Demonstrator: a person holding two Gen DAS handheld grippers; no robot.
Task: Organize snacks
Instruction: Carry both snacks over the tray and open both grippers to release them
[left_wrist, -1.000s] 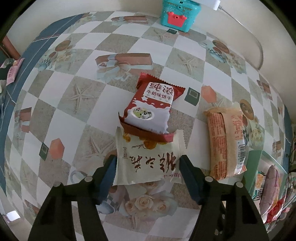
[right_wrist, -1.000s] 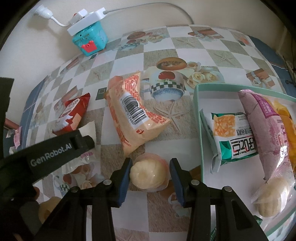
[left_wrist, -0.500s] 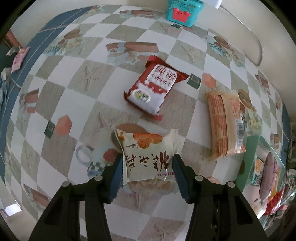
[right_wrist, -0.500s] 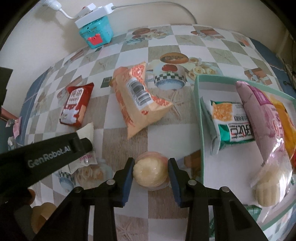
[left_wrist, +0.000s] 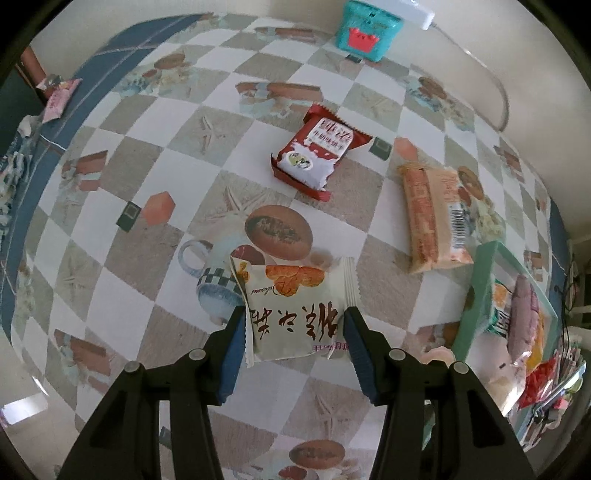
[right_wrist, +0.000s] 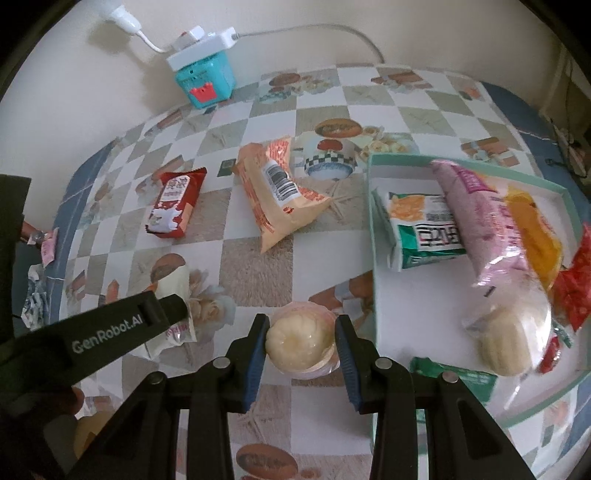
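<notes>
Between the fingers of my left hand-held gripper (left_wrist: 295, 325), the left wrist view is showing a white packet (left_wrist: 295, 310), clamped by its crimped side edges and hanging clear above the bench (left_wrist: 110, 206). I am carrying it, so the pick is done and the transfer is in hand. A red packet (left_wrist: 316, 153) and an orange packet (left_wrist: 436, 218) are lying farther off; the tray (left_wrist: 476, 291) is sitting at right.

Over on the right wrist view, my right hand-held gripper (right_wrist: 301, 341) is clenched on a wrapped bun (right_wrist: 301, 341), lifted just beside the tray (right_wrist: 375, 280), which is already holding several snacks. Next, I judge, each load is needing a sideways carry over the tray wall to a bare spot, then release.
</notes>
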